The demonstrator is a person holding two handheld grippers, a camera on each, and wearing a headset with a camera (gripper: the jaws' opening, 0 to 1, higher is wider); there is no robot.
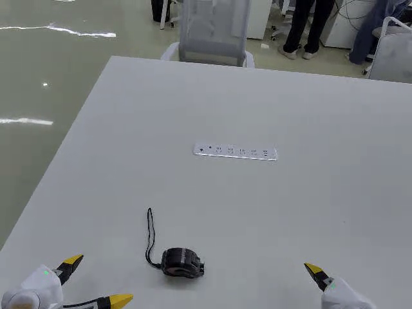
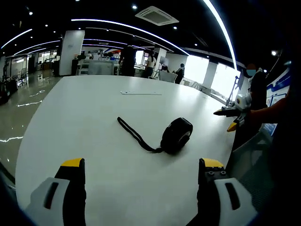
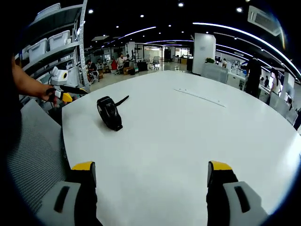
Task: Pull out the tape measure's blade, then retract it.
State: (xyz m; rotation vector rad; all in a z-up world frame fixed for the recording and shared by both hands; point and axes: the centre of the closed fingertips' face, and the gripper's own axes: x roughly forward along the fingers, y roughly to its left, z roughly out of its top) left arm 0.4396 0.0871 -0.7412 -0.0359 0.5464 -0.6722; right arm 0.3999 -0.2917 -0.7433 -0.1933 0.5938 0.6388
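Tape measure (image 1: 183,262) on counter (image 1: 270,212) near my edge, no blade out, strap (image 1: 150,235) trailing away from me. Both tools spread wide, empty. Left tool (image 1: 96,280) is nearer (tape just ahead-right of it); right tool (image 3: 151,167) well apart.
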